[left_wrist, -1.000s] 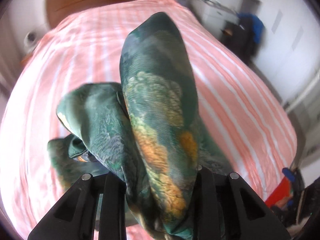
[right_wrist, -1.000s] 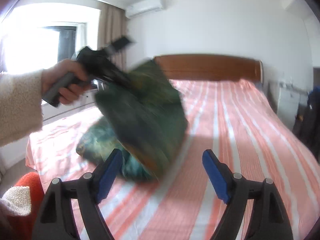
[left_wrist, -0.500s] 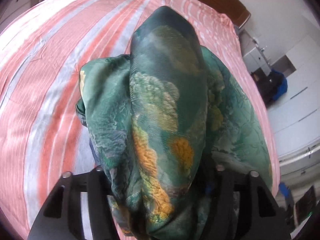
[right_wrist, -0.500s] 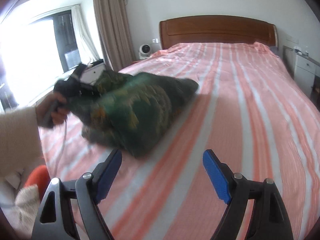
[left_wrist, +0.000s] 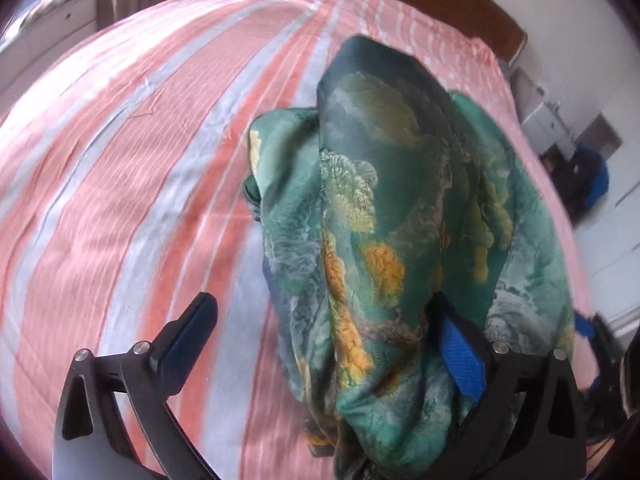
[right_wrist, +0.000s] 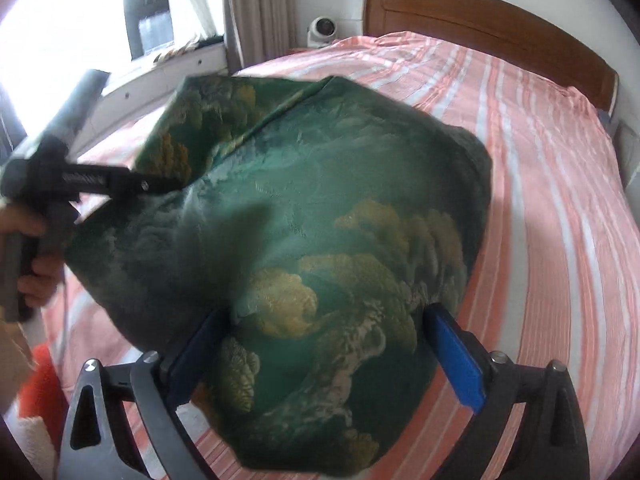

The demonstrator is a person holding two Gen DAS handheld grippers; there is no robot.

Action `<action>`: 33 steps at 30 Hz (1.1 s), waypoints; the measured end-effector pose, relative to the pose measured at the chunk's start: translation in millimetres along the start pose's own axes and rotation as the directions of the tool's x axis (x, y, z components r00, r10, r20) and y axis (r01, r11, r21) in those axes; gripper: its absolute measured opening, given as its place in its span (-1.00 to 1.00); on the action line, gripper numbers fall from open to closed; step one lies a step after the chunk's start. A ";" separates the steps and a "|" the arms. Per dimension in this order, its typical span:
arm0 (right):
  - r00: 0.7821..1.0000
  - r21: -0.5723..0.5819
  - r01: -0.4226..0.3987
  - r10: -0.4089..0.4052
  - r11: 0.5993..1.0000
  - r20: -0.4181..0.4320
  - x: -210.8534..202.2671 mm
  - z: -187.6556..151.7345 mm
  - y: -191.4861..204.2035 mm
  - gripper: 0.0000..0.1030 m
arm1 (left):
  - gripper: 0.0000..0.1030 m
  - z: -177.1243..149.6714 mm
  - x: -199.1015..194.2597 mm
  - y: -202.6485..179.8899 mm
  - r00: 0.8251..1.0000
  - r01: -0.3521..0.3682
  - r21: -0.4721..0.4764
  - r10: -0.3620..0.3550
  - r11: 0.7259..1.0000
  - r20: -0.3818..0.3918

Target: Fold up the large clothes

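The green patterned garment [right_wrist: 320, 248] lies bunched on the striped bed [right_wrist: 552, 200]. The left tool [left_wrist: 328, 340] is spread wide; cloth drapes over and hides its right finger. The right tool [right_wrist: 324, 344] is released, fingers flanking the heap, which hides the bed between them.

Window [right_wrist: 80, 20] glare, perhaps slight blur

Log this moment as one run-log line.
step: fold garment | left tool: open, green garment draped over one finger | right tool: open, straddling garment | surface: striped bed
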State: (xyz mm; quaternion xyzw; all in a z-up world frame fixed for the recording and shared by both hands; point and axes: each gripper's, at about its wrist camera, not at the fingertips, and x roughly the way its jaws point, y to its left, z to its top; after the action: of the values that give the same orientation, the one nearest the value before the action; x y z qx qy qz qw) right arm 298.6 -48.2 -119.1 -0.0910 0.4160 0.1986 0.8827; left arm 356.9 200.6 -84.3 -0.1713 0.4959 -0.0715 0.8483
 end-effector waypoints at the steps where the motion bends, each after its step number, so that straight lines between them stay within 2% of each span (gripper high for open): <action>1: 1.000 0.033 -0.007 0.007 0.999 0.021 -12.4 -3.6 -6.8 0.88 | 0.99 -0.7 -6.8 4.4 1.000 0.018 -0.030 -0.017 0.999 0.012; 4: 0.994 0.110 0.033 -0.044 0.993 0.103 -56.6 -22.8 -33.1 0.91 | 0.98 -12.5 -36.5 10.9 0.997 0.028 -0.043 -0.024 0.999 0.080; 6: 0.990 0.161 0.072 -0.090 0.984 0.109 -74.6 -39.1 -56.3 1.00 | 0.99 -27.7 -59.7 18.1 0.993 0.002 -0.038 0.002 0.999 0.122; 8: 0.988 0.220 0.121 -0.139 0.968 0.067 -80.3 -63.1 -79.7 0.99 | 0.99 -42.0 -75.2 18.9 0.987 -0.052 -0.043 0.058 0.998 0.150; 12: 0.975 0.352 0.216 -0.218 0.911 -0.034 -82.1 -119.0 -117.2 0.99 | 0.99 -64.3 -96.5 28.0 0.971 -0.153 -0.062 0.161 0.986 0.178; 15: 0.961 0.404 0.275 -0.265 0.873 -0.080 -88.2 -153.7 -131.0 0.99 | 0.99 -78.0 -96.9 32.0 0.954 -0.220 -0.054 0.226 0.974 0.195; 18: 0.952 0.418 0.307 -0.286 0.855 -0.113 -98.3 -178.3 -129.8 0.99 | 0.99 -86.2 -94.3 32.6 0.934 -0.288 -0.027 0.287 0.957 0.211; 24: 0.932 0.359 0.361 -0.323 0.861 -0.162 -95.9 -188.0 -111.2 0.99 | 0.99 -89.9 -71.5 36.0 0.916 -0.362 0.018 0.352 0.932 0.192; 27: 0.912 0.301 0.406 -0.362 0.863 -0.192 -82.9 -185.0 -98.5 0.99 | 0.99 -92.2 -54.5 41.7 0.906 -0.403 0.047 0.391 0.914 0.160; 30: 0.896 0.251 0.438 -0.394 0.863 -0.207 -71.0 -189.3 -88.9 0.99 | 0.99 -96.5 -26.3 50.8 0.884 -0.466 0.080 0.460 0.881 0.087; 33: 0.899 0.267 0.434 -0.392 0.861 -0.198 -70.4 -195.7 -87.2 0.99 | 0.99 -105.8 -1.7 57.9 0.856 -0.515 0.120 0.516 0.849 0.028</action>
State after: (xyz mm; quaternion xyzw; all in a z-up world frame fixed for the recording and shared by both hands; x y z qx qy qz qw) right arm 158.7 -210.1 -190.0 -0.0544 0.4716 -0.0686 0.8774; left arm 261.7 231.8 -151.4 0.0208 0.5206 0.1277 0.8439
